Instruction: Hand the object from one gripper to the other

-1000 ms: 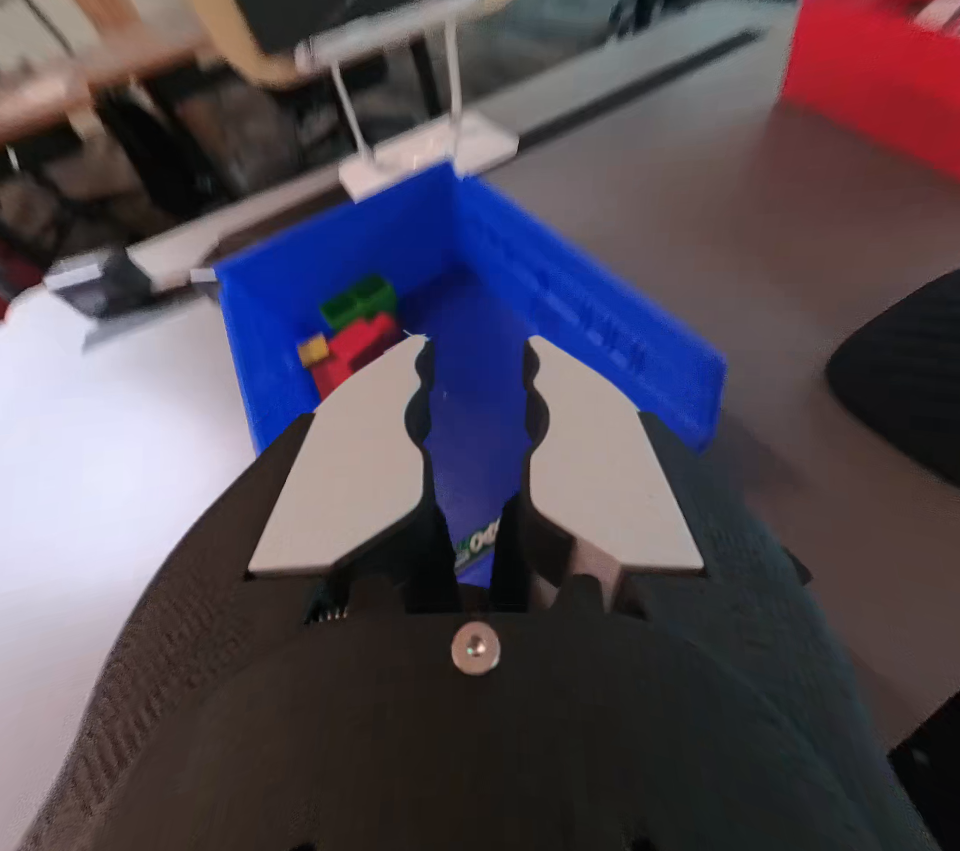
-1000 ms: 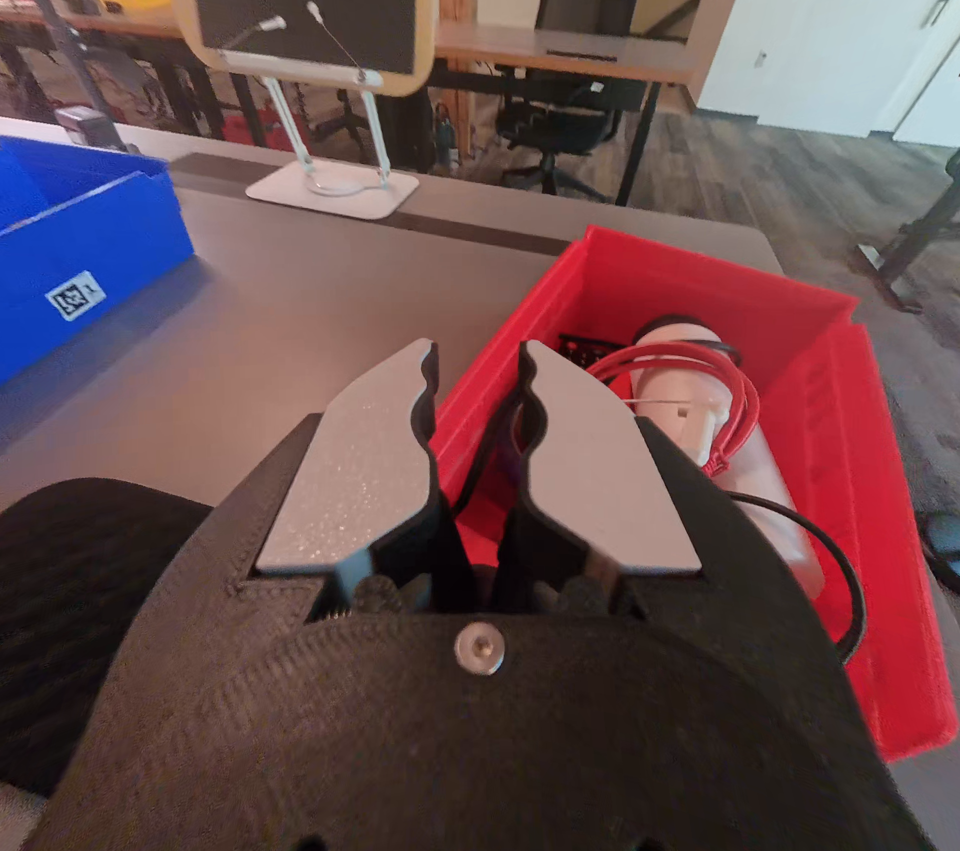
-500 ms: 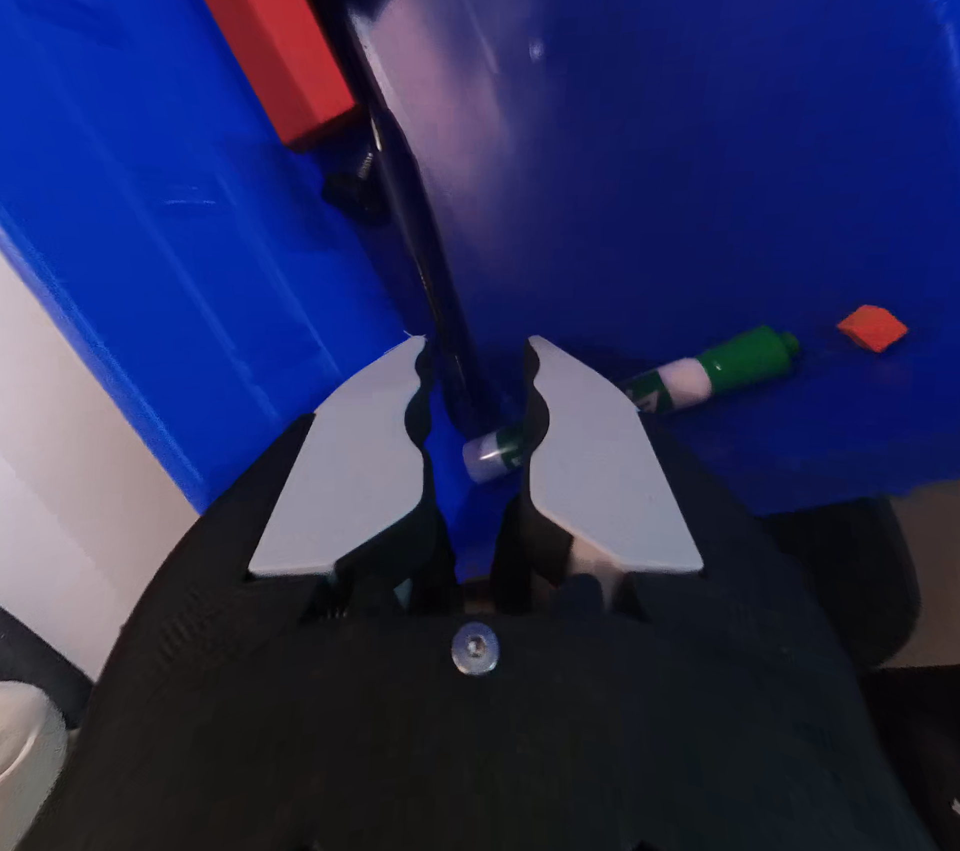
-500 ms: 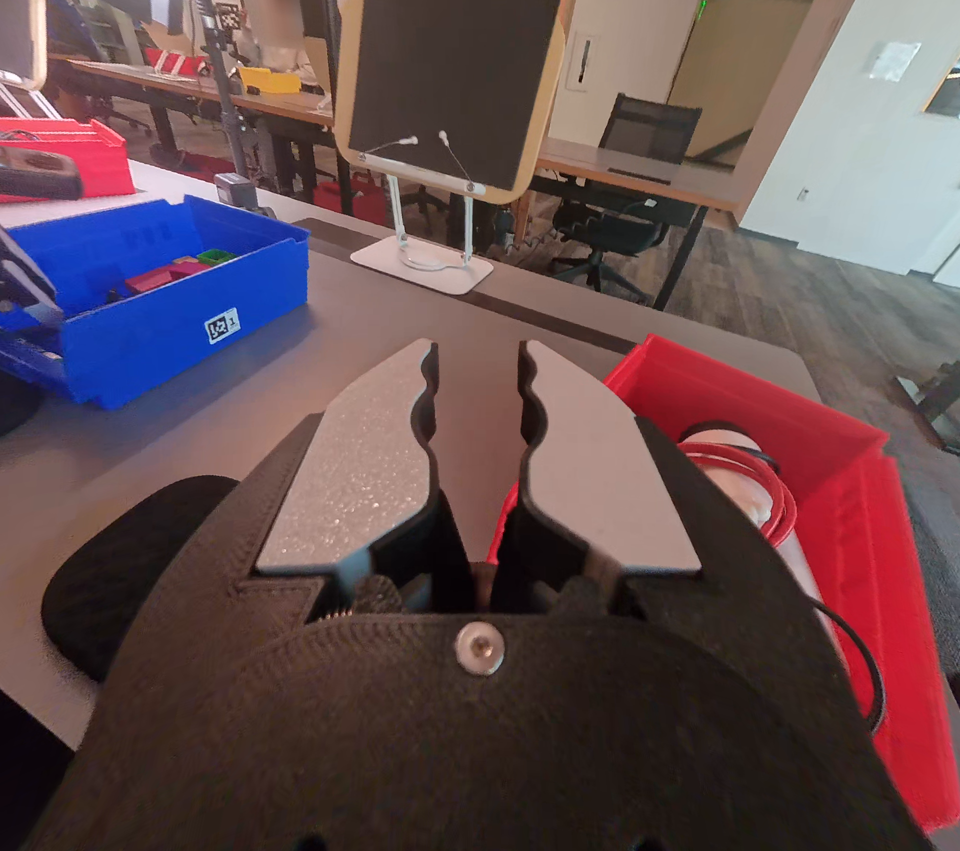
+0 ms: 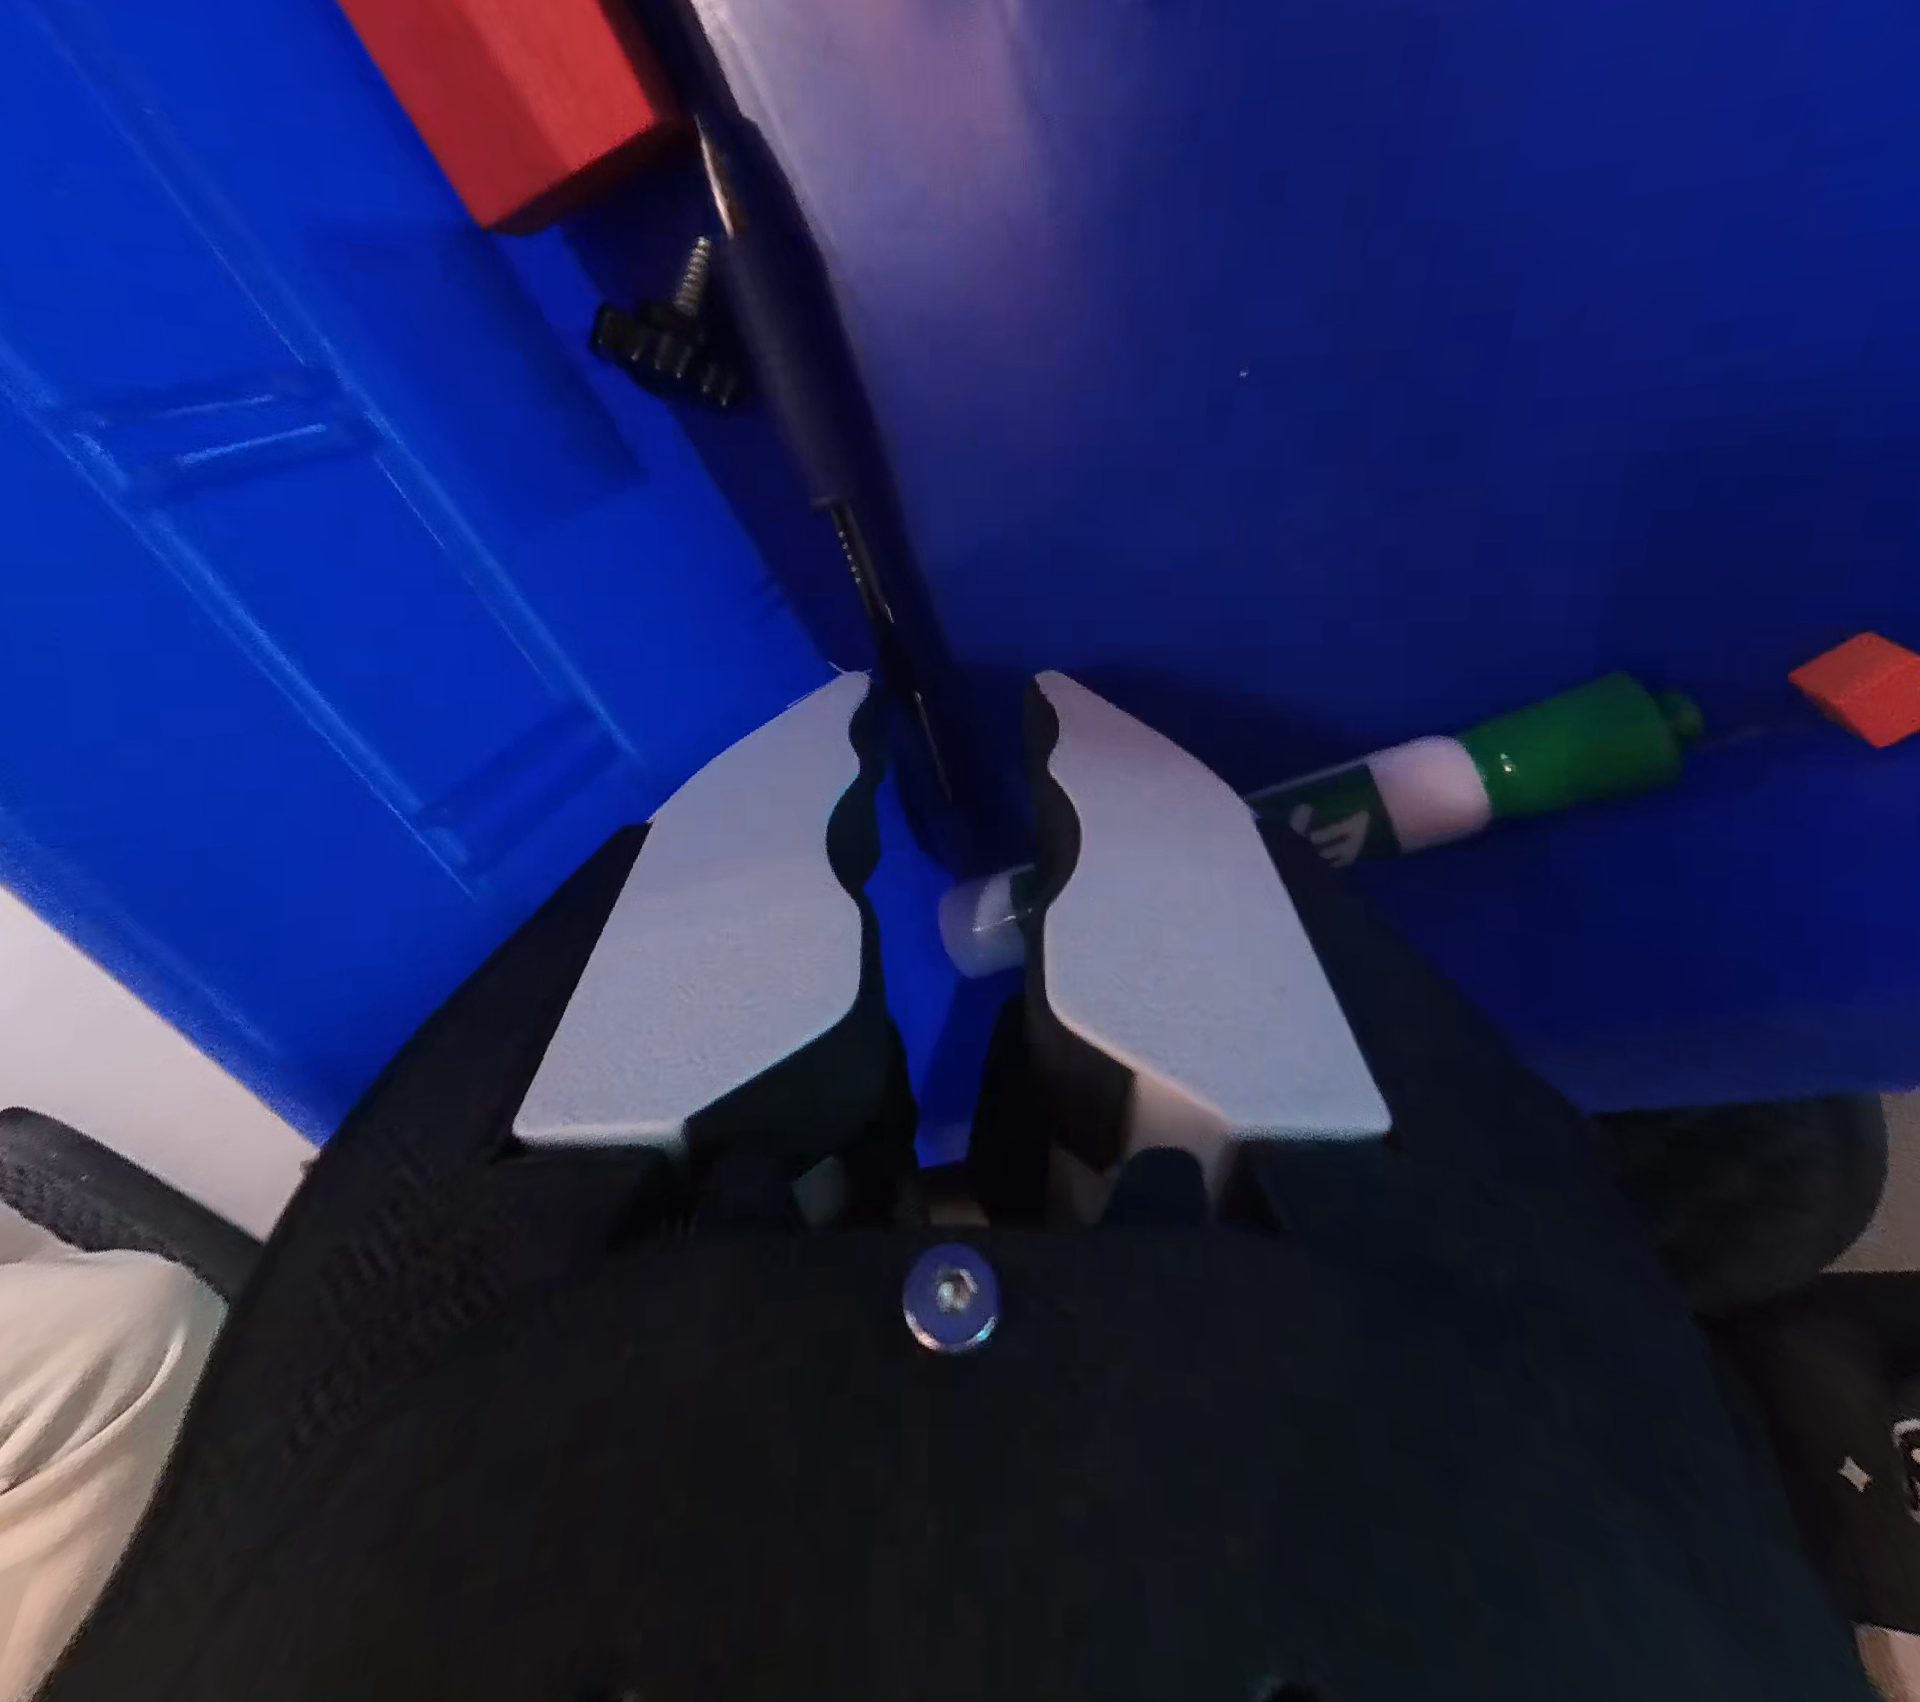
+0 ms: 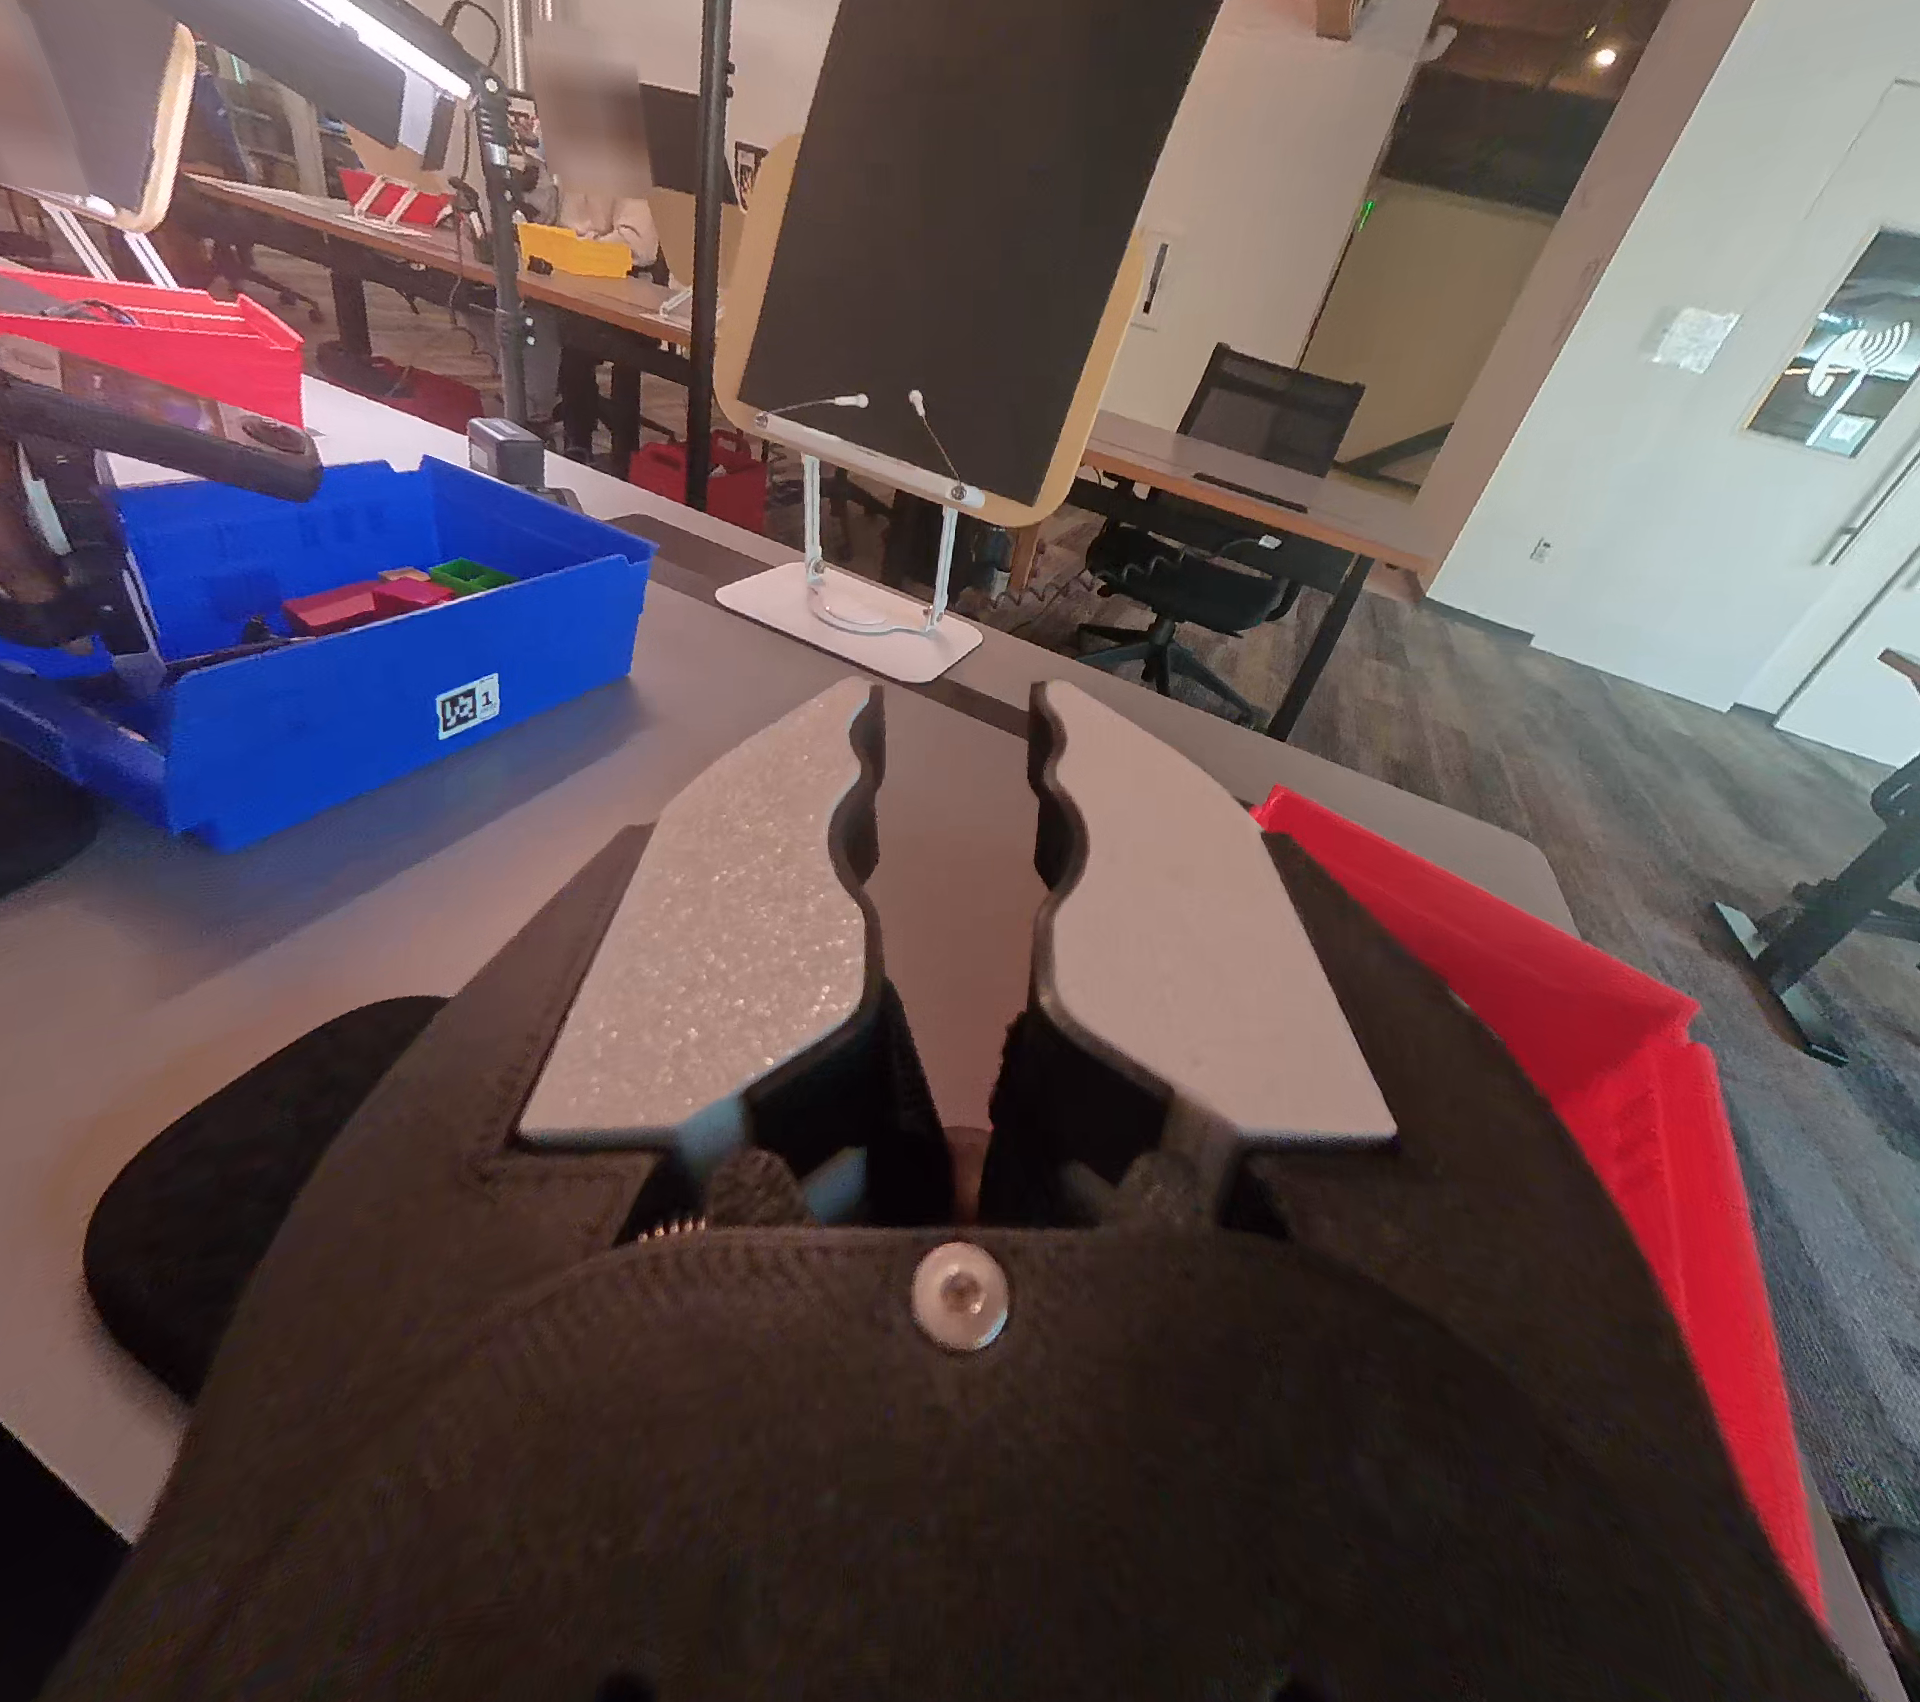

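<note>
Jaws of both grippers parted and empty: left gripper [image 5: 951, 707] down inside the blue bin [image 5: 312, 509], fingertips astride a dark screwdriver [image 5: 821, 426], green marker [image 5: 1455, 785] lying just right of it, while right gripper [image 6: 954, 707] hangs over the table [image 6: 312, 904] right of that bin.

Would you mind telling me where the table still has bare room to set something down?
The grey table is bare between the blue bin and the red bin, in front of the tablet stand. Inside the blue bin it is crowded: blocks, a green marker, and the left gripper.
</note>
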### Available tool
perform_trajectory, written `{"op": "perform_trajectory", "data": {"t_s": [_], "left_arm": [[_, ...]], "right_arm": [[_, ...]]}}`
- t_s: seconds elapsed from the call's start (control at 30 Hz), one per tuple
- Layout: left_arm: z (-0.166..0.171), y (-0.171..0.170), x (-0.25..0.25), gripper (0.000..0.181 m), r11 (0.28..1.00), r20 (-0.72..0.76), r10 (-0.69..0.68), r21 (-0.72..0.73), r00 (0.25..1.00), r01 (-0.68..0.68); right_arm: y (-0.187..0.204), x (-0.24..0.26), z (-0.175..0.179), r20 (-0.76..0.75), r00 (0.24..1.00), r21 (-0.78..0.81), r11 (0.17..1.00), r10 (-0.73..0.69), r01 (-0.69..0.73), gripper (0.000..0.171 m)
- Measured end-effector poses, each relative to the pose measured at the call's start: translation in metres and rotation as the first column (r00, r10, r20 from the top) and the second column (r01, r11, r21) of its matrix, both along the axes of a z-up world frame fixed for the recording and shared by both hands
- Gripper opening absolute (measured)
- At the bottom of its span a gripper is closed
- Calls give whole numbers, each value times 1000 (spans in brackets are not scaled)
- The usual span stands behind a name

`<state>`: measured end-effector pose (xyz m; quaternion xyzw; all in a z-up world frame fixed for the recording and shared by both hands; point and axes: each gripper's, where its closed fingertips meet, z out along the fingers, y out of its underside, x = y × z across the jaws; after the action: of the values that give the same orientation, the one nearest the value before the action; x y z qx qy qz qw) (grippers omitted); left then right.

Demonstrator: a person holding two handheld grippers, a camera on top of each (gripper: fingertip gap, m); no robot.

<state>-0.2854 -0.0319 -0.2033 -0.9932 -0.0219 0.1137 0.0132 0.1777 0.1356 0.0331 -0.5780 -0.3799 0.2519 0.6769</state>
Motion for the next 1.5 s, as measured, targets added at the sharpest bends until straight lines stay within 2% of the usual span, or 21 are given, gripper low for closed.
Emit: {"op": "perform_trajectory", "data": {"t_s": [0.17,0.33,0.4,0.63,0.7,0.9,1.03,1.13,1.2,1.27,1.33,1.4,1.5], "left_arm": [[2,11,31,15,992,152,-111,81,982,99],[17,17,11,29,988,-29,-56,140,998,60],[20,13,1,29,992,-82,-25,121,996,34],[-3,1,-1,23,999,-49,-35,-20,998,34],[-4,3,2,14,999,-28,-42,-1,999,42],[-4,6,1,12,996,-20,-53,68,998,54],[15,22,6,11,969,-7,-80,236,997,79],[44,39,21,10,896,9,-140,428,990,123],[69,48,33,10,809,-28,-194,561,981,176],[101,55,46,10,680,-165,-248,673,955,293],[138,58,66,10,506,-316,-257,761,913,406],[171,56,85,9,358,-406,-210,815,890,456],[210,48,118,10,173,-500,-154,836,852,521]], "right_arm": [[-1,1,2,-9,1000,7,1000,4,-4,26],[-2,0,2,-8,1000,13,1000,6,-6,26],[-3,-2,2,-5,1000,15,1000,12,-12,25],[-8,-4,6,0,1000,50,999,16,-16,24],[-9,-4,7,-8,1000,56,998,19,-19,24],[-9,-3,9,-15,1000,66,998,19,-18,24],[-15,-7,11,-12,999,80,996,36,-35,24],[-21,-11,13,-10,998,91,994,56,-55,24],[-27,-17,13,-8,996,96,992,86,-85,24],[-35,-26,13,-5,992,103,986,130,-129,24],[-48,-38,13,7,982,109,976,189,-189,24],[-61,-50,11,24,969,109,963,246,-248,24],[-83,-68,8,47,944,109,938,327,-330,24]]}}
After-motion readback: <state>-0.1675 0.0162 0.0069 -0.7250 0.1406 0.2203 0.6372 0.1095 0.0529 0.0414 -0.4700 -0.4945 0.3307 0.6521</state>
